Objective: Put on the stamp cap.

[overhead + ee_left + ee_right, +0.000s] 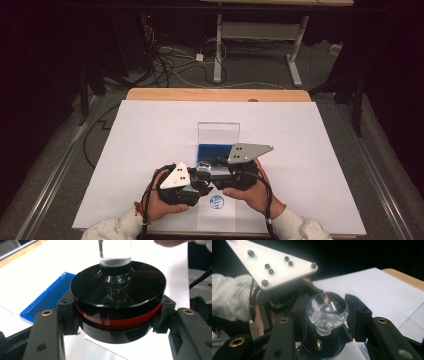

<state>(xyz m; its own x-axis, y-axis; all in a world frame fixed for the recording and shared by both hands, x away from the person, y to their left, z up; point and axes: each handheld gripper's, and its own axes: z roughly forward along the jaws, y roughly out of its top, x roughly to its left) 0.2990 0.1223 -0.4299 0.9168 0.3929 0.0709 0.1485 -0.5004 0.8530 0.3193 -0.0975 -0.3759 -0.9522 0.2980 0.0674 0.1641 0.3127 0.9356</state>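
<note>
Stamp (pixel 117 305): black disc, red band, faceted clear knob (pixel 327 308).

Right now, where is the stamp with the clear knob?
In the high view the stamp sits near the table's front edge, held between both grippers, just in front of the blue ink pad.

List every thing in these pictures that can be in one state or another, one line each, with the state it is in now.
Stamp: upright, black base gripped between the left gripper fingers.
Clear knob of the stamp: clasped between the right gripper fingers.
Ink pad case: open, clear lid raised, blue pad exposed.
Paper sheet: flat on the table, one round blue print on it.
</note>
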